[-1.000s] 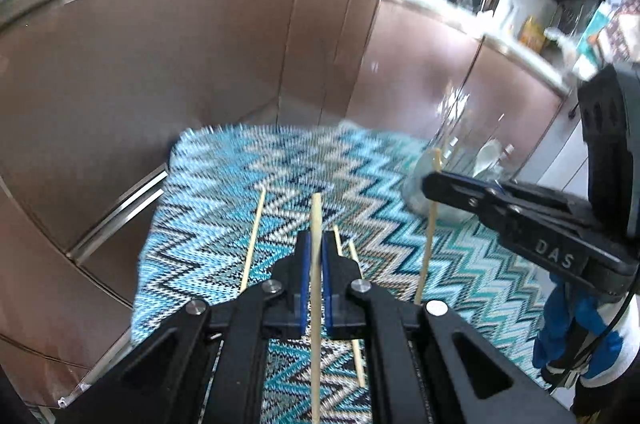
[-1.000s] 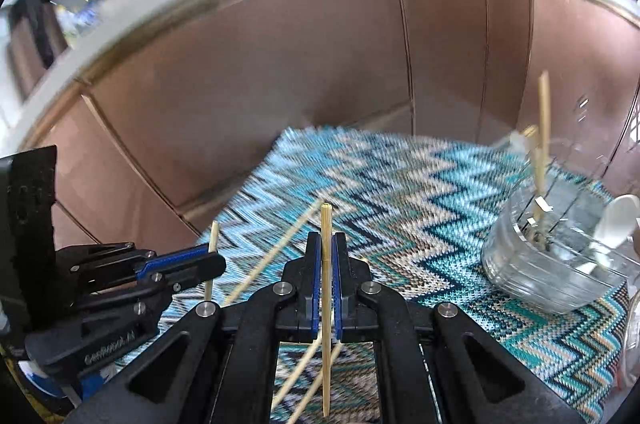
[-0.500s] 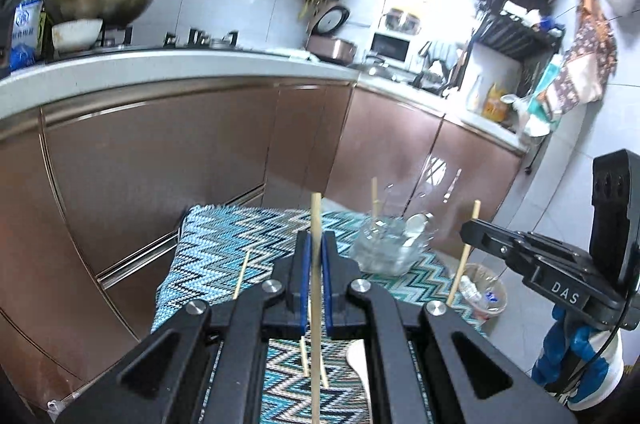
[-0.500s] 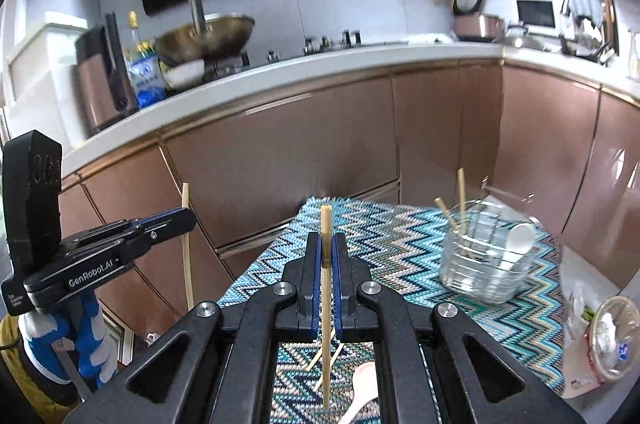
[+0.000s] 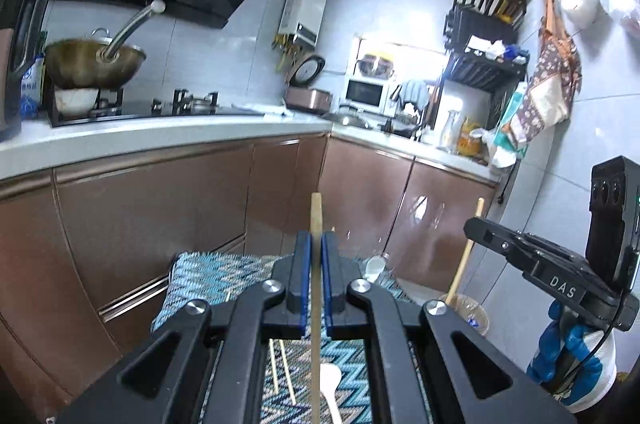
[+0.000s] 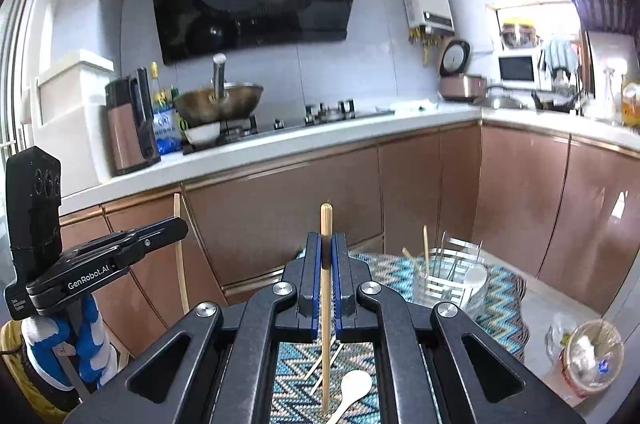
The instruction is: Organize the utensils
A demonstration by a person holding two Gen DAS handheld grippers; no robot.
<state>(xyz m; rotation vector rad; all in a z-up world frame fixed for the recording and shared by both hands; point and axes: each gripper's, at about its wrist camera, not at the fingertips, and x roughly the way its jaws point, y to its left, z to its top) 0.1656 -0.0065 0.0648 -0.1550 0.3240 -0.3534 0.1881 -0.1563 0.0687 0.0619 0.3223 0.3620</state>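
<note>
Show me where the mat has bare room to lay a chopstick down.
Bare: the mat's far left corner, and the strip between the glass holder and the mat's right edge. Crowded: the near middle, where loose chopsticks and a white spoon lie.

- A chopstick (image 5: 316,304) is being clamped upright between the left gripper (image 5: 316,244) jaws; another chopstick (image 6: 326,304) is being clamped likewise in the right gripper (image 6: 326,248)
- A holder (image 6: 448,280) is being seen on the mat (image 6: 504,304), right of the right gripper; a spoon (image 6: 354,390) is lying on the mat below
</note>
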